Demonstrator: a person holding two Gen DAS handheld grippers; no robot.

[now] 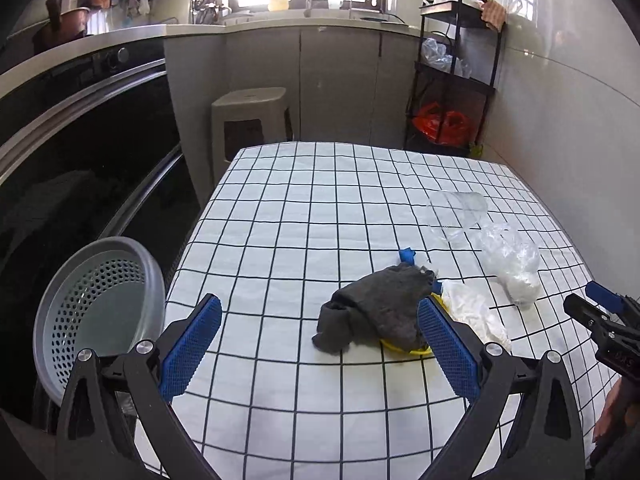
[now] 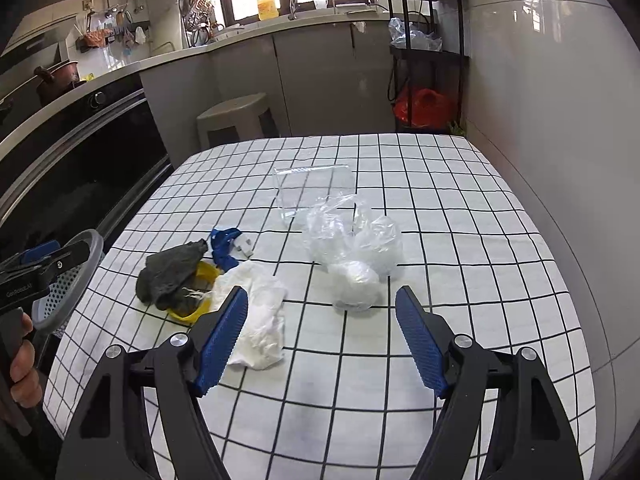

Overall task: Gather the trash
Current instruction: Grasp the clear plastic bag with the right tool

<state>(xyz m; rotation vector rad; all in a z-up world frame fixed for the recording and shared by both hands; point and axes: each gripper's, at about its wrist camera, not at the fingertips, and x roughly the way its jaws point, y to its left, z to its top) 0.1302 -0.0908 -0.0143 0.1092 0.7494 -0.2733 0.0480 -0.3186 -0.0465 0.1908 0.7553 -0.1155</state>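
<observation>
Trash lies on a table with a white checked cloth. A dark grey rag lies over a yellow lid. Beside it are a blue scrap, a crumpled white tissue, a clear plastic bag with a white wad and a clear flat container. My left gripper is open, just short of the rag. My right gripper is open, short of the bag, its left finger over the tissue.
A grey perforated basket stands off the table's left edge. A dark oven front is at left, a stool beyond the table, a black shelf rack at the far right, and a wall at right.
</observation>
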